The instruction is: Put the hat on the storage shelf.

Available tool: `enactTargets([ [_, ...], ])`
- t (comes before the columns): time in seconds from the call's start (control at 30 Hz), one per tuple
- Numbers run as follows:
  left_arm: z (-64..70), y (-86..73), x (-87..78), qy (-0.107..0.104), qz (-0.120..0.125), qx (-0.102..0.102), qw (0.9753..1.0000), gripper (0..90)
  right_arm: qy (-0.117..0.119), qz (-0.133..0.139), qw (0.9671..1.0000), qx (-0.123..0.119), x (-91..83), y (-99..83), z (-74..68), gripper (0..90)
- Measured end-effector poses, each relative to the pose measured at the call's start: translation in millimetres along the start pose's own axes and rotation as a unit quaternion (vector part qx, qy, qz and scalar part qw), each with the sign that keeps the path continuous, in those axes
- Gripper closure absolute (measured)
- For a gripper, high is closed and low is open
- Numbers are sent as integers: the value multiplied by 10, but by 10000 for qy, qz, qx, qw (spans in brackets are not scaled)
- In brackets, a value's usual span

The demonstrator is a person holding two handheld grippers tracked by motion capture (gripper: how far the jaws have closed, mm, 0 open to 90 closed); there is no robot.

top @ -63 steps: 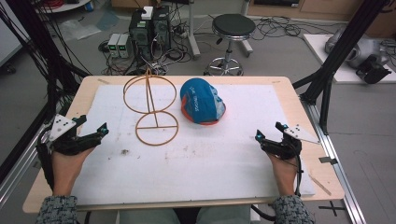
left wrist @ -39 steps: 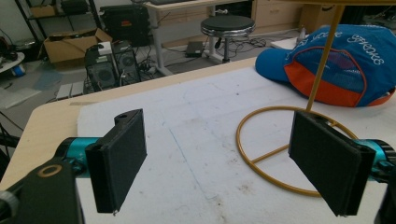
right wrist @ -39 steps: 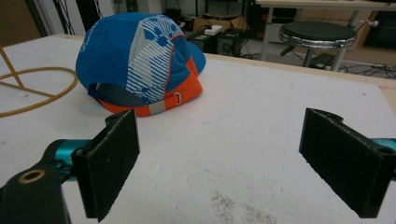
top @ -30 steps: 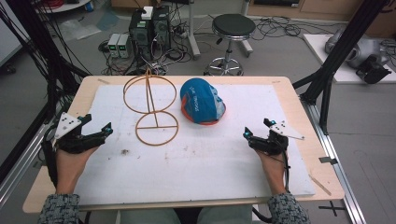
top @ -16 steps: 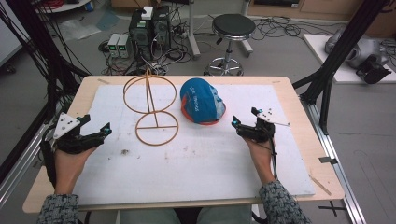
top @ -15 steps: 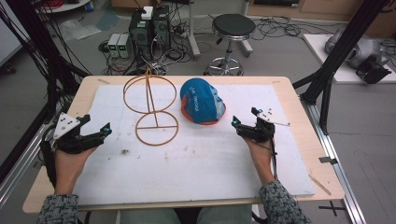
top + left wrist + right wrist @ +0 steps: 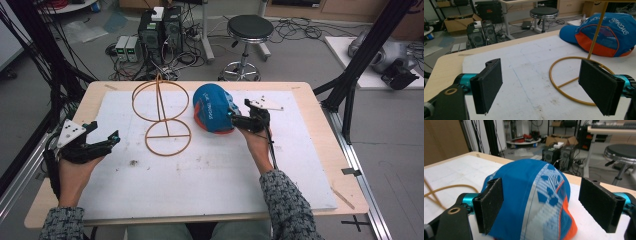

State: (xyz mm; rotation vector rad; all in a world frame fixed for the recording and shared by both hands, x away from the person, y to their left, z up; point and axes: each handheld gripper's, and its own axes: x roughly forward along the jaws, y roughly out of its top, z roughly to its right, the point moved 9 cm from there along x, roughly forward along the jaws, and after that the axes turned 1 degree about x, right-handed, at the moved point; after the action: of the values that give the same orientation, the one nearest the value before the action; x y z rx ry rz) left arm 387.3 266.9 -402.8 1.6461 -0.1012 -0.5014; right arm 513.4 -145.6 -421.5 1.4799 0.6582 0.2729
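My right hand-held gripper (image 7: pixel 234 117) at the blue cap (image 7: pixel 212 108), jaws apart around it, my left hand-held gripper (image 7: pixel 107 140) apart beside the wire stand (image 7: pixel 162 116), low over the surface (image 7: pixel 210 170).

High view overhead; both gripper views low, close — sharing the cap (image 7: pixel 212 107).

The left hand-held gripper (image 7: pixel 541 87) hangs low over the white-covered tabletop (image 7: pixel 524 65), its two black pads (image 7: pixel 489 83) spread wide with nothing between them. Past the right pad lies a golden wire stand (image 7: pixel 574 82), its ring base flat on the sheet and a thin rod rising from it. Farther right sits a blue and orange cap (image 7: pixel 604 32). Beyond the tabletop's far edge stand a round black stool (image 7: pixel 543 12) and computer towers (image 7: pixel 480 33) on the floor.
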Motion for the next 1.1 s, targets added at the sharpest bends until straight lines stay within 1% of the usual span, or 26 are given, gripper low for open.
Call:
enactTargets([
  [0.03, 9, 6, 1, -20, 15, 16, 10000, 195, 9, -17, 10000, 51, 82, 24, 24, 198],
  [0.07, 9, 6, 1, -20, 15, 16, 10000, 195, 9, -17, 10000, 51, 82, 24, 24, 198],
  [0.1, 10, 6, 1, -22, 13, 28, 10000, 195, 45, -38, 9999, 105, 109, 25, 28, 200],
  [0.17, 7, 6, 4, -25, 17, 24, 10000, 195, 159, -147, 9994, 252, 198, 13, 28, 246],
  [0.23, 0, 5, 2, -10, 15, 21, 10000, 195, 180, -181, 9993, 264, 228, 10, 24, 261],
  [0.27, -2, 8, -1, -15, 22, 14, 10000, 195, 277, -280, 9989, 272, 280, -7, -6, 301],
  [0.3, -6, 12, -7, -5, 26, 13, 10000, 195, 277, -280, 9989, 272, 280, -7, -6, 301],
  [0.33, -12, 28, -19, 9, 50, 16, 10000, 196, 263, -362, 9987, 228, 331, -23, -24, 357],
  [0.37, -12, 28, -19, 9, 50, 16, 10000, 196, 263, -362, 9987, 228, 331, -23, -24, 357],
  [0.4, -16, 36, -25, 23, 65, 18, 10000, 196, 177, -468, 9987, 69, 358, -42, -46, 428],
  [0.47, -19, 45, -30, 25, 80, 15, 10000, 196, 191, -496, 9986, 0, 370, -41, -67, 498],
  [0.5, -19, 45, -29, 29, 81, 19, 10000, 196, 133, -496, 9987, -55, 370, -37, -61, 551],
  [0.57, -18, 42, -26, 31, 74, 17, 10000, 196, 78, -519, 9986, -86, 361, -32, -44, 649],
  [0.63, -11, 41, -24, 20, 65, 26, 10000, 196, -19, -511, 9987, -58, 347, -20, -15, 728],
  [0.73, -6, 47, -24, 14, 71, 37, 10000, 196, -53, -553, 9984, -117, 345, -14, 1, 820],
  [0.77, -4, 48, -23, 12, 71, 38, 10000, 196, -42, -537, 9984, -142, 345, -9, 3, 834],
  [0.87, -3, 47, -22, 24, 65, 41, 10000, 196, 13, -499, 9988, -9, 345, 5, 11, 858],
  [0.9, -2, 47, -20, 20, 67, 43, 10000, 196, 13, -499, 9988, -9, 345, 5, 11, 858],
  [0.93, -1, 45, -19, 21, 62, 45, 10000, 196, 29, -513, 9986, 111, 353, 27, 13, 868],
  [0.97, -1, 44, -18, 18, 55, 54, 10000, 196, 29, -513, 9986, 111, 353, 27, 13, 868],
  [1.0, 0, 44, -16, 17, 58, 51, 10000, 196, 34, -483, 9987, 134, 357, 54, 10, 870],
  [1.07, 1, 44, -16, 13, 53, 47, 10000, 196, 30, -403, 9990, 178, 373, 181, -29, 874],
  [1.1, 0, 44, -16, 15, 53, 45, 10000, 196, 30, -403, 9990, 178, 373, 181, -29, 874],
])
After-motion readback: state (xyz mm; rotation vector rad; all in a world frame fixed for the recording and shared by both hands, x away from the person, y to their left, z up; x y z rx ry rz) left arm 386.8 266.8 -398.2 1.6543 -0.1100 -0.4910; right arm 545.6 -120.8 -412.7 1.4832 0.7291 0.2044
